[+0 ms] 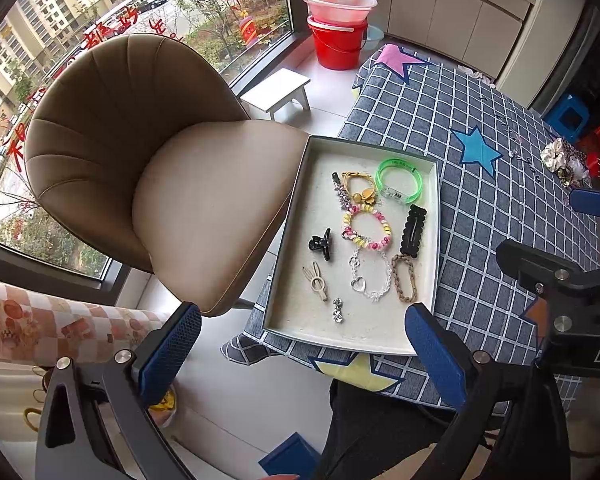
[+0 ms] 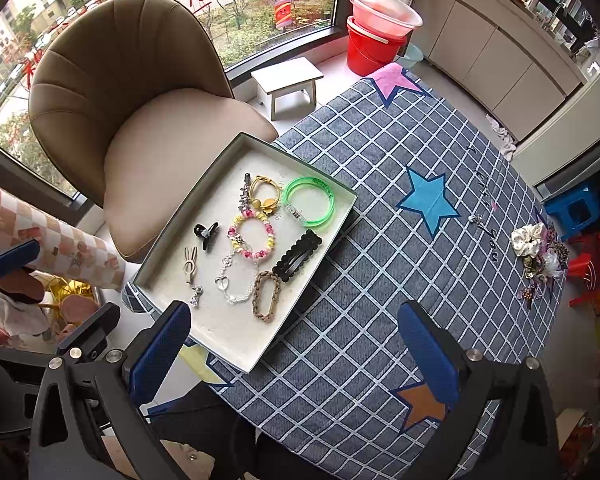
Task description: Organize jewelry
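Blue-checked cloth covers the worktop [image 2: 360,240], and a shallow white tray [image 2: 236,354] is set at its near-left corner, overhanging the edge slightly. A dozen or so pieces are laid apart in the tray, among them a green bangle [image 2: 310,202], a beaded bracelet [image 2: 252,238], a black snap clip [image 2: 298,256], a braided hair tie [image 2: 266,296], a chain bracelet [image 2: 236,280] and a black claw clip [image 2: 206,234]. A remaining pile of scrunchies and trinkets [image 2: 538,256] is seen at the far right edge of the cloth, well apart from the tray. Both the left claw [image 1: 300,348] and the right claw [image 2: 296,344] are spread wide and hold nothing; each hovers above the near end of the tray.

The pile is judged to be the next source. One piece should be picked at a time, by its firmest part, so tangled neighbours are not dragged along. A bare patch of tray should be chosen, clear of the chain.
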